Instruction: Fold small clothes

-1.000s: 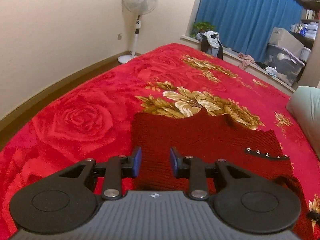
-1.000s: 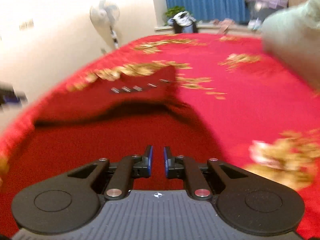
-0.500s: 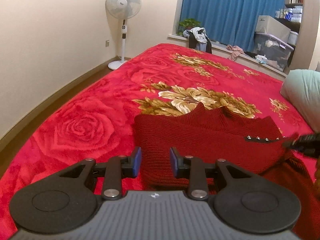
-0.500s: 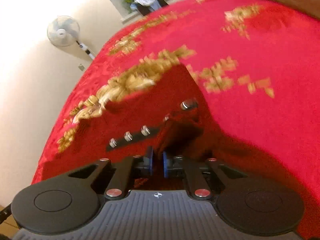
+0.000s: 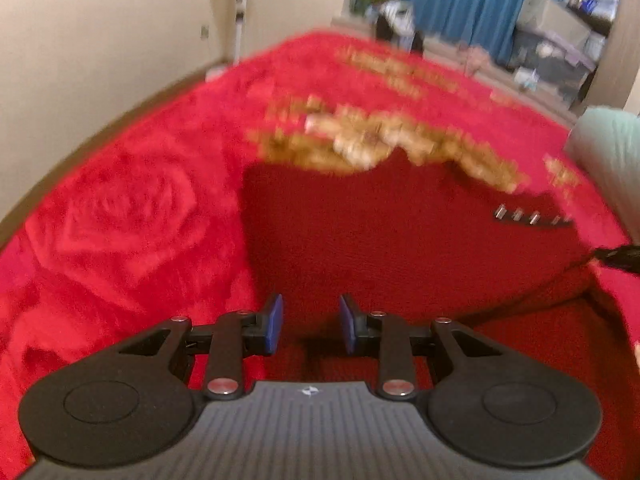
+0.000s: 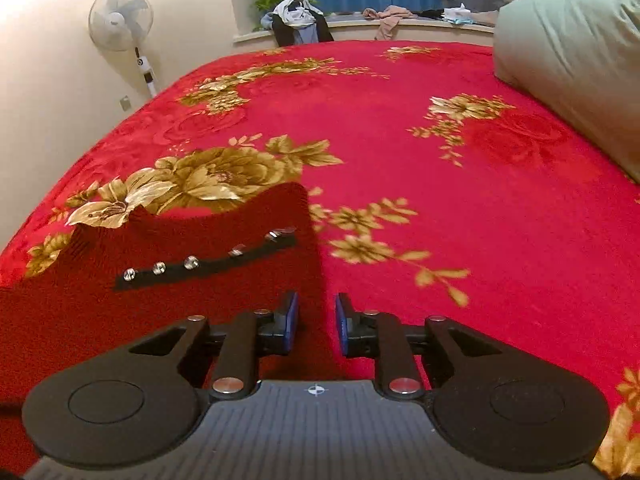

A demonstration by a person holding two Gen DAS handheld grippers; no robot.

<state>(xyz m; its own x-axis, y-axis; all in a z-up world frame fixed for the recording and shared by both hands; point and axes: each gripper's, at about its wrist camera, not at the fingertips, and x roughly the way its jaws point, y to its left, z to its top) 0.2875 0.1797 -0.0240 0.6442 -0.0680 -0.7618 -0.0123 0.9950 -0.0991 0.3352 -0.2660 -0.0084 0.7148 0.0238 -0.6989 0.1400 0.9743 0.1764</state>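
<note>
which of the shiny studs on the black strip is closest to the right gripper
The stud fourth from the strip's left end on the dark red knit garment looks nearest the right gripper; the three left of it lie farther off.

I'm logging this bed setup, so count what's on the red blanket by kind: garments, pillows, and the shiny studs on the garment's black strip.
Garments: 1, dark red knit
Pillows: 1, pale green
Studs on black strip: 5
Total: 7

Both wrist views look low and close across the bed [image 6: 460, 200] toward the curtained window (the left one blurred); they share the dark red garment [image 5: 380, 240] [image 6: 180, 280], fan and pillow.
</note>
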